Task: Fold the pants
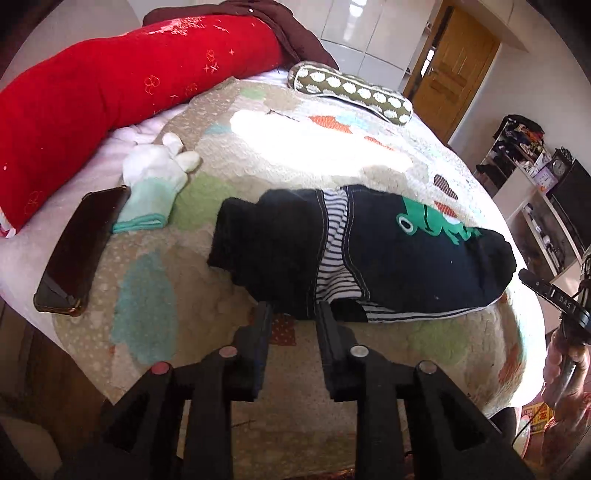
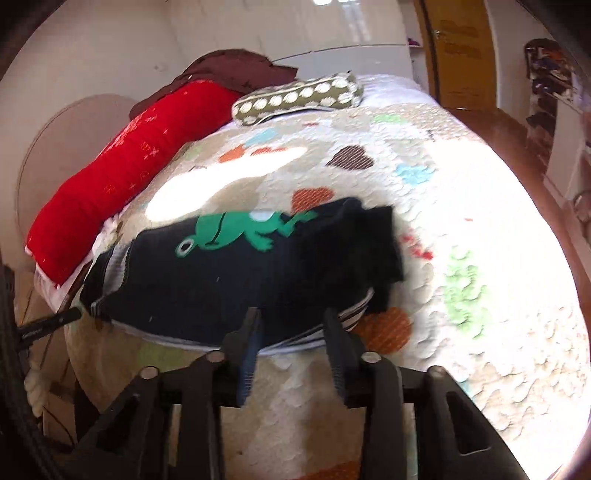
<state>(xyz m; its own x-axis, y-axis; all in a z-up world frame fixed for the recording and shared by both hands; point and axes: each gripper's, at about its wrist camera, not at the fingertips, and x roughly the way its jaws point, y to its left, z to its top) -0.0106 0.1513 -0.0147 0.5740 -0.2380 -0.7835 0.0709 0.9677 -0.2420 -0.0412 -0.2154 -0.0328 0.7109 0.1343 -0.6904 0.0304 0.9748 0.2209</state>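
Pants, dark navy with a green frog print and a striped lining showing at the seams, lie folded in a compact bundle on the patterned quilt of the bed, close to the near edge of the quilt. Beyond the pants, at the far end of the quilt, lies a dotted bolster pillow, and along the far left side of the quilt lies a long red pillow with a dark brown cloth behind it. Left of the pants a light green and white cloth rests on the quilt, and just beside this cloth lies a dark phone. The left tool is released, its fingers spread, with the tips at the near edge of the pants. The right tool is also released, fingers apart, tips at the near striped edge of the pants; whether they touch the fabric I cannot tell.
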